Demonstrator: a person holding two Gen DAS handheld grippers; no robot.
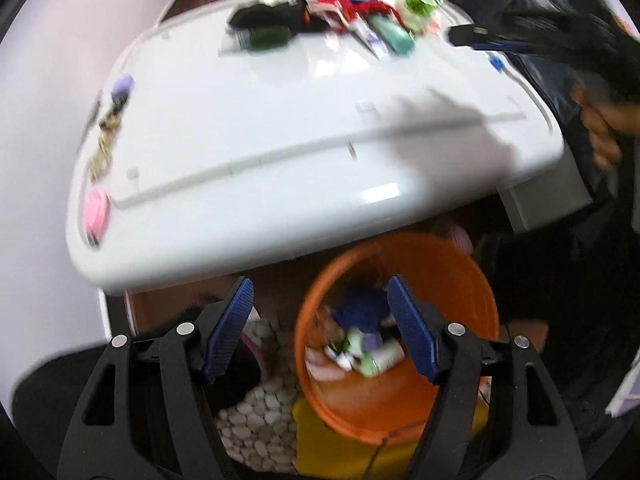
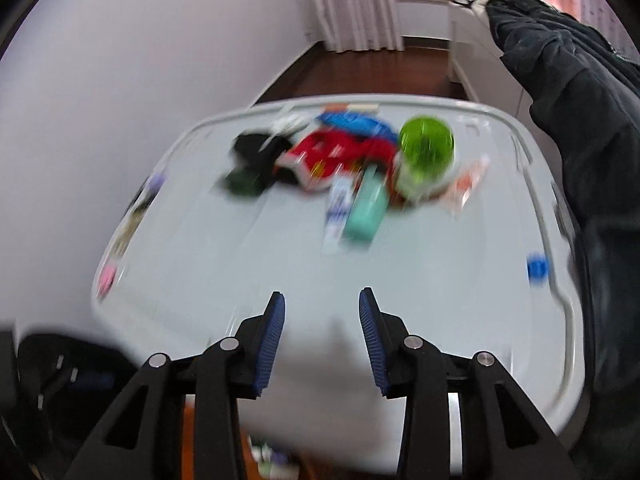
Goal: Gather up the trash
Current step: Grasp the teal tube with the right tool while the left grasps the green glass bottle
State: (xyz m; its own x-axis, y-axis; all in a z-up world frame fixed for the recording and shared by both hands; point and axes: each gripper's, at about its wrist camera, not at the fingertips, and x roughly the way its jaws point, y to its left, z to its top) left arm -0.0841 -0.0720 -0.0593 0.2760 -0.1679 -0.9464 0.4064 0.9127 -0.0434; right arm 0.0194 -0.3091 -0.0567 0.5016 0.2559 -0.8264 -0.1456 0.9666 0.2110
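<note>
Left gripper [image 1: 320, 320] hangs wide and empty over the bin [image 1: 440, 280], right gripper [image 2: 322, 336] part-open and empty heads for the trash [image 2: 360, 176] at twelve o'clock on the surface [image 2: 240, 280]; next, probably a grasp.

Trash split between orange bin [image 1: 400, 384] and white table [image 2: 248, 264].
Bin tilted open below table's near edge, at 6 o'clock in left view, holding blue wad [image 1: 360, 308], pale wrappers and small bottles. Heaped at table's 12 o'clock: green cup [image 2: 426, 148], teal pack [image 2: 366, 208], red wrapper [image 2: 328, 152], black item [image 2: 256, 160].
</note>
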